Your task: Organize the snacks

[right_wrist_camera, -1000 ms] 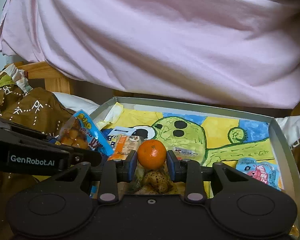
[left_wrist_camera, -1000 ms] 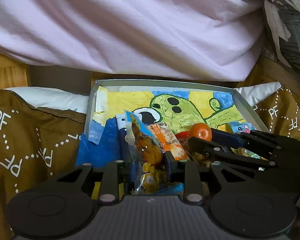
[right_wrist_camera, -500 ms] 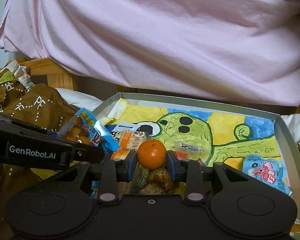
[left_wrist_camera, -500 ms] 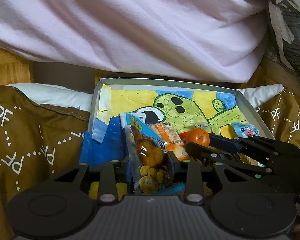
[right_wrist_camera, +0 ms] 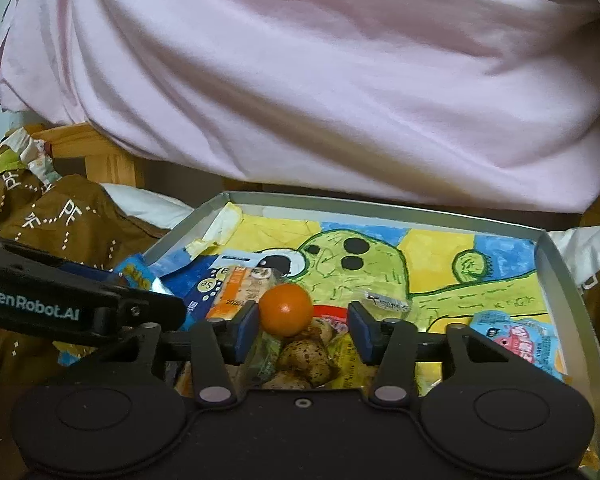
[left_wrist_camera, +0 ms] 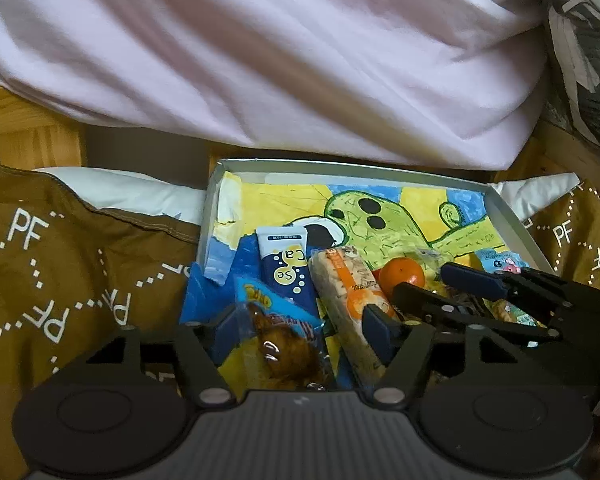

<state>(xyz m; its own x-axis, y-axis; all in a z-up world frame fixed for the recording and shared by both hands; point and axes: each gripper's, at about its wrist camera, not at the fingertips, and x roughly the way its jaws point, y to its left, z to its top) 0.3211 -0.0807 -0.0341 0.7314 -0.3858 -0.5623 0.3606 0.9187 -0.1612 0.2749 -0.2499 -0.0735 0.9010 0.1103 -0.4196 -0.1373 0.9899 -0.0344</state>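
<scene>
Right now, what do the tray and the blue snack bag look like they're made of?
The tray: probably thin metal or coated card, going by its grey, matte, crisply folded walls. The blue snack bag: glossy plastic film, crinkled with bright glints, part see-through.

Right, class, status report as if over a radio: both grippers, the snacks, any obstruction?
Left gripper open around blue snack bag. Right gripper open, orange between fingers. Snacks piled in tray. Grippers crowd each other.
</scene>
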